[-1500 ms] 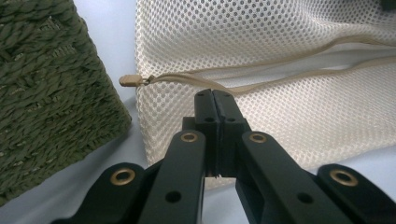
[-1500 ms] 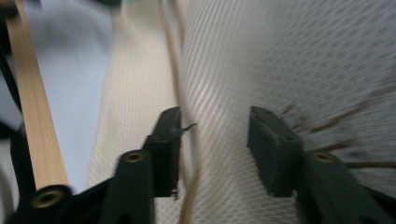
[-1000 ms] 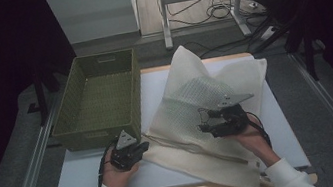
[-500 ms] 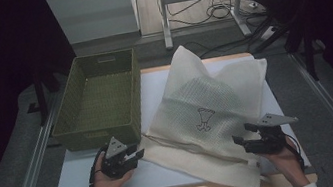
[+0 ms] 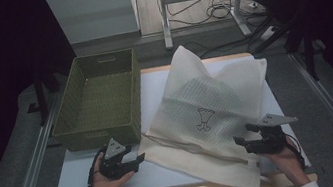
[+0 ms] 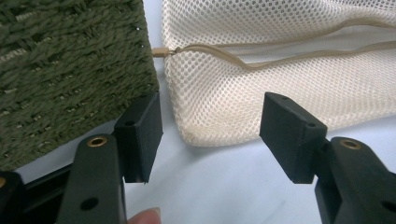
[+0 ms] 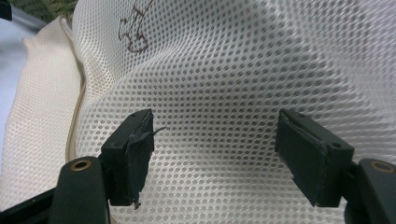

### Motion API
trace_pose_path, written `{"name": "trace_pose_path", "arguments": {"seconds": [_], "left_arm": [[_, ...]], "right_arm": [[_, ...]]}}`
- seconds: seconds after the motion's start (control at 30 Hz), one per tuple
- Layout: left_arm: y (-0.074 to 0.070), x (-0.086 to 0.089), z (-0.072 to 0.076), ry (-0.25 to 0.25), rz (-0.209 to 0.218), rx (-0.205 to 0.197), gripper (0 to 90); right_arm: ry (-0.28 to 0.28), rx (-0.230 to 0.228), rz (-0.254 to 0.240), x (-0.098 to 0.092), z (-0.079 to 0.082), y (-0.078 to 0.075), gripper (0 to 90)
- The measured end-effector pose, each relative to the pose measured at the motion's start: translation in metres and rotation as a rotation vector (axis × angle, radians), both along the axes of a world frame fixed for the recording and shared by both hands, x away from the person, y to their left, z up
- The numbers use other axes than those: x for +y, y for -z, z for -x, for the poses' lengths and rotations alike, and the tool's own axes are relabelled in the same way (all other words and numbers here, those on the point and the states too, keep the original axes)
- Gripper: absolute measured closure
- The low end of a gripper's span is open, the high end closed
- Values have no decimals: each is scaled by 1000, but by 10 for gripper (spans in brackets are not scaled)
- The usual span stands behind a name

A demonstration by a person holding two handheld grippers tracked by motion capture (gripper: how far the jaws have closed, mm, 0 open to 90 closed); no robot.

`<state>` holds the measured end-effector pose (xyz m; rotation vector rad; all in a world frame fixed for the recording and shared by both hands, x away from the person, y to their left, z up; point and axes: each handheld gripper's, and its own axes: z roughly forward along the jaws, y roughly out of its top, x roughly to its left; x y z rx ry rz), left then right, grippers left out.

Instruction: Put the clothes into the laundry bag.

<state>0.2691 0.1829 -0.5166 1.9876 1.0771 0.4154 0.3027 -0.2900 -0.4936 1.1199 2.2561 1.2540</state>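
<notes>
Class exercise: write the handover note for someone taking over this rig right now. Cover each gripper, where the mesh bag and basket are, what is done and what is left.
Left gripper: jaws have just been opening, nothing between them; it sits at the near left corner of the mesh bag, beside the basket.
Right gripper: open, jaws have been widening, over the bag's near right part, gripping nothing.
Bag: lies spread on the white mat, one corner standing up at the far side; its cord is loose along the left edge.
Basket: left of the bag, nothing in it.
Done: bag laid out and let go.
Left: probably fold or gather the bag and put it in the basket.
</notes>
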Motion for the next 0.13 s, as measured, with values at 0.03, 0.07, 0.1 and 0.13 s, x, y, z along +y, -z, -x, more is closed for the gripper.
{"name": "trace_pose_path", "arguments": {"seconds": [0.03, 0.07, 0.1, 0.13], "left_arm": [[0, 1, 0, -2, 3, -2, 384], [0, 1, -1, -6, 4, -2, 381], [0, 2, -1, -10, 5, -1, 381], [0, 3, -2, -14, 6, -1, 379]], "right_arm": [[1, -4, 3, -1, 0, 0, 287], [4, -4, 8, -1, -1, -1, 287], [9, -5, 12, -2, -1, -1, 287], [12, -7, 8, -3, -1, -2, 287]]}}
